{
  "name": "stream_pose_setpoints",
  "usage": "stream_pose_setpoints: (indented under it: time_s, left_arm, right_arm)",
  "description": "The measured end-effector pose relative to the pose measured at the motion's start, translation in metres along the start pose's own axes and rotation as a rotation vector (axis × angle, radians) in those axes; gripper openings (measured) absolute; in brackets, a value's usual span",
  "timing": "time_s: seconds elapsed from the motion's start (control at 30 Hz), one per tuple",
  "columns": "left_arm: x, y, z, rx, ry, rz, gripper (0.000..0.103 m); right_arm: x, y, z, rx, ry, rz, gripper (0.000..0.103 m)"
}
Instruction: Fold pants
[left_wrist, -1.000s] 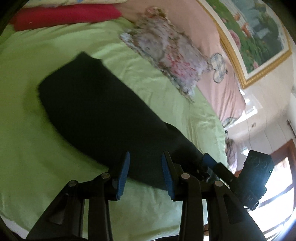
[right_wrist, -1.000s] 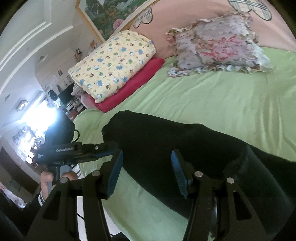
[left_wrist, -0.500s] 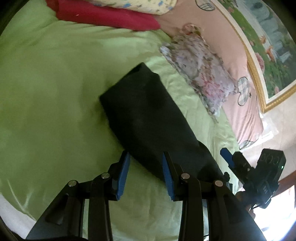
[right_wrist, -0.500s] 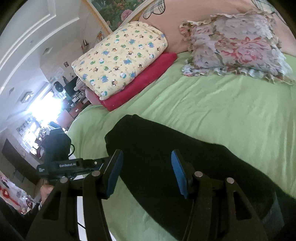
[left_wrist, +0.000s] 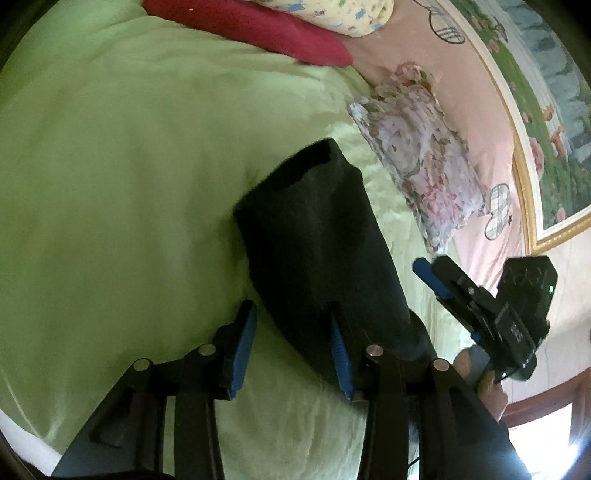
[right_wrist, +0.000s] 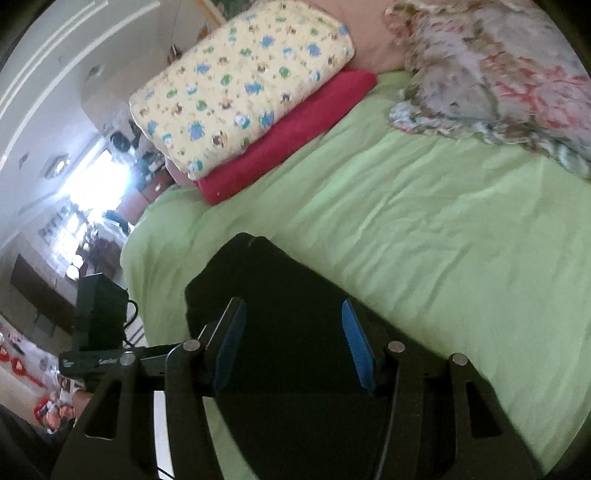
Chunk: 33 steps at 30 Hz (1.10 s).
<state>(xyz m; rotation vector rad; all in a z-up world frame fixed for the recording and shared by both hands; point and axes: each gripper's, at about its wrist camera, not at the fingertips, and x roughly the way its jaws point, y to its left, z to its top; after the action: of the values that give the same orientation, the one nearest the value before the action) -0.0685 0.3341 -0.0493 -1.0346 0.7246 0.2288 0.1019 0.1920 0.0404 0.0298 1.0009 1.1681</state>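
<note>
While the black pants (left_wrist: 317, 236) lie as one long strip on the green bed sheet (left_wrist: 110, 184), both grippers hover over them, holding nothing.

Left gripper (left_wrist: 291, 350) has its jaws opening, straddling the strip's left edge; right gripper (right_wrist: 291, 343) stands with jaws apart over the cloth. The strip's long axis runs from the near bed edge toward the floral pillow (left_wrist: 417, 162), far end free.
</note>
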Motion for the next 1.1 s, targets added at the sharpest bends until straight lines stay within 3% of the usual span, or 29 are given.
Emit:
stream_pose_setpoints:
  time_s: [0.17, 0.33, 0.5, 0.6, 0.8, 1.1]
  left_arm:
    - [0.003, 0.005, 0.006, -0.038, -0.012, -0.004, 0.040]
    - [0.009, 0.005, 0.008, -0.040, -0.022, 0.000, 0.039]
    - [0.012, 0.004, 0.010, -0.038, -0.030, 0.010, 0.033]
    - [0.015, 0.002, 0.011, -0.021, -0.038, 0.024, 0.026]
    - [0.015, -0.008, 0.010, 0.027, -0.055, 0.039, 0.013]
    - [-0.005, -0.043, 0.010, 0.093, -0.092, 0.020, 0.012]
  right_arm:
    - [0.027, -0.003, 0.026, -0.042, 0.067, 0.024, 0.056]
    - [0.061, 0.006, 0.045, -0.139, 0.190, 0.087, 0.056]
    - [0.093, 0.007, 0.052, -0.165, 0.284, 0.110, 0.055]
    - [0.107, 0.006, 0.050, -0.163, 0.322, 0.115, 0.044]
    - [0.102, 0.009, 0.045, -0.170, 0.291, 0.112, 0.025]
    - [0.066, 0.012, 0.048, -0.154, 0.192, 0.138, 0.021]
